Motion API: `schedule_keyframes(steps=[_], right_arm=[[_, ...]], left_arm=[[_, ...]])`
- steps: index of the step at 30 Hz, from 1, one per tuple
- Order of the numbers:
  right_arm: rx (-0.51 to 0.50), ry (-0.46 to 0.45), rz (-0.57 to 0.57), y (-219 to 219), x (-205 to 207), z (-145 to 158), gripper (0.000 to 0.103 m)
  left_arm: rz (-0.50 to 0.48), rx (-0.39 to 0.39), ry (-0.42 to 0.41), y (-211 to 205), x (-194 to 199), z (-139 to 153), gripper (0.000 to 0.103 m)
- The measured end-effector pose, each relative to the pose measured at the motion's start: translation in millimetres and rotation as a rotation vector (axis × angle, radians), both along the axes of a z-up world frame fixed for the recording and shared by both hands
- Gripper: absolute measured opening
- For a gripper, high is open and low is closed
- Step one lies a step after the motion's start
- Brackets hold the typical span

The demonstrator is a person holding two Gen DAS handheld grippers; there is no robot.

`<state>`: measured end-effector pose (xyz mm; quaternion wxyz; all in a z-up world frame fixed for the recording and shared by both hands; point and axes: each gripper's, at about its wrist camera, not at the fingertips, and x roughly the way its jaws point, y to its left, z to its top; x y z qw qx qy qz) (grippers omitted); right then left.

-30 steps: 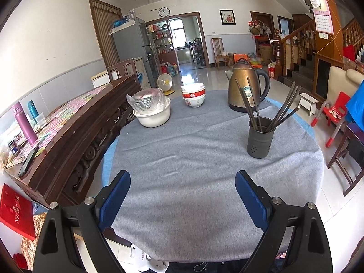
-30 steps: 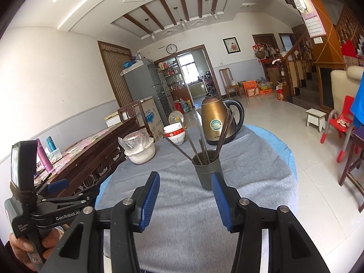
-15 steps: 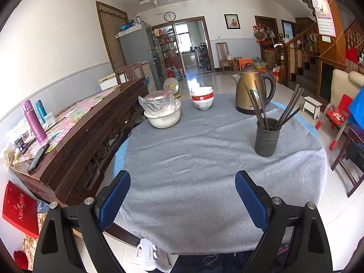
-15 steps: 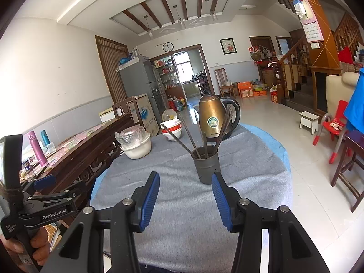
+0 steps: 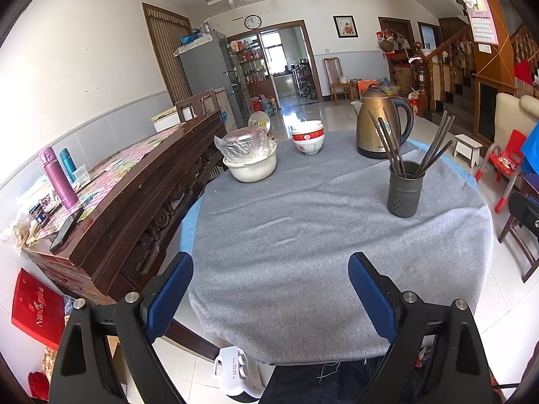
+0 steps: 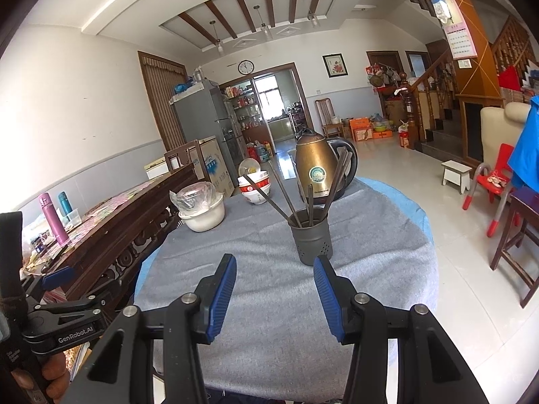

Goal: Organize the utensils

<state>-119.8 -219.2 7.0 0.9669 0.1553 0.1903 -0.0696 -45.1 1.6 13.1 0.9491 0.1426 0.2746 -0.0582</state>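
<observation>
A dark grey perforated holder (image 5: 404, 190) stands on the right side of the round table and holds several dark chopsticks (image 5: 434, 146) that lean outward. It also shows in the right wrist view (image 6: 312, 240), with the chopsticks (image 6: 289, 200) fanned out. My left gripper (image 5: 269, 269) is open and empty, back over the table's near edge. My right gripper (image 6: 274, 271) is open and empty, just short of the holder. The left gripper's body (image 6: 60, 320) shows at the lower left of the right wrist view.
A grey cloth covers the table (image 5: 303, 235). At its far side stand a bronze kettle (image 5: 379, 124), stacked red-and-white bowls (image 5: 307, 139) and a white pot with a plastic-wrapped lid (image 5: 249, 160). A dark wooden sideboard (image 5: 134, 195) runs along the left. Chairs stand at the right.
Both grippers have drawn back from the table, so the holder and dishes look farther off. Both stay open and empty.
</observation>
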Motion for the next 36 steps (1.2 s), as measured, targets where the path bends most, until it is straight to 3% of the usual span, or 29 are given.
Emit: schedule_keyframes(steps=[36], right_arm=[[0.012, -0.005, -0.001, 5.7, -6.9, 0.5, 0.052]], left_arm=[[0.038, 0.0, -0.014, 9.9, -1.4, -2.2, 0.093]])
